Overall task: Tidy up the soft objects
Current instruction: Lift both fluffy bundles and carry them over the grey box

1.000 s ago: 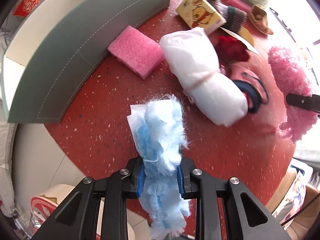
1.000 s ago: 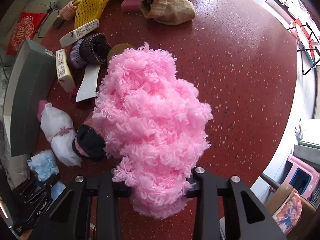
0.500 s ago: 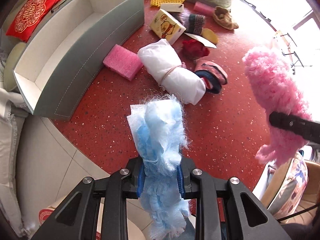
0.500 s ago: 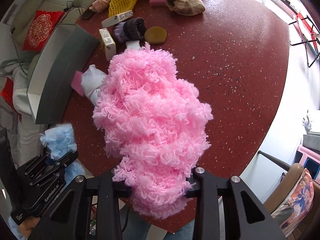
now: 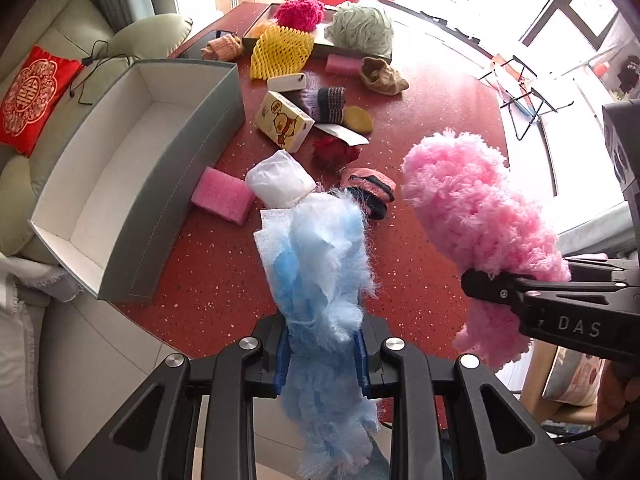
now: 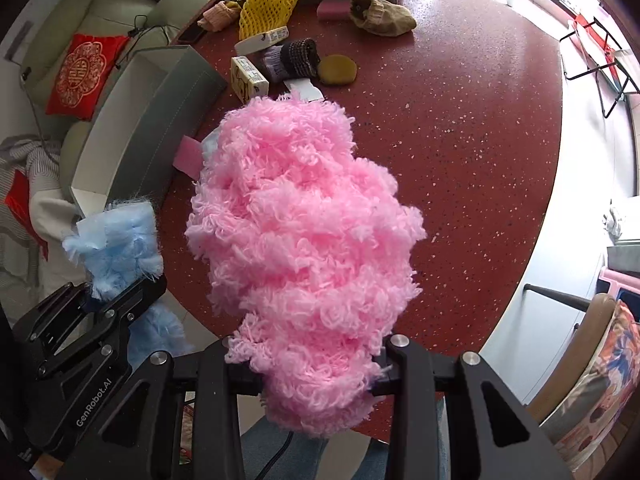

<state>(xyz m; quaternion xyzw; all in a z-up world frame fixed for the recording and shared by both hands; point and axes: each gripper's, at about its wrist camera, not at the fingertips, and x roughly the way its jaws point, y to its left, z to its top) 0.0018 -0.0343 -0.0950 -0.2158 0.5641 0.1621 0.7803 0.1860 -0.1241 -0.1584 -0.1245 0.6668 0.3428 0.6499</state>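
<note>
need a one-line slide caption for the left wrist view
Left gripper grips a blue fluffy bundle above the red table; right gripper holds pink fluffy yarn; open grey box beside.

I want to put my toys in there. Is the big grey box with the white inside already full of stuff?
No, the long grey box with the white inside shows only bare white floor and walls in the left wrist view.

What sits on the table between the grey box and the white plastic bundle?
A pink sponge lies between the grey box and the white bundle, on the red table. The left wrist view shows it best.
</note>
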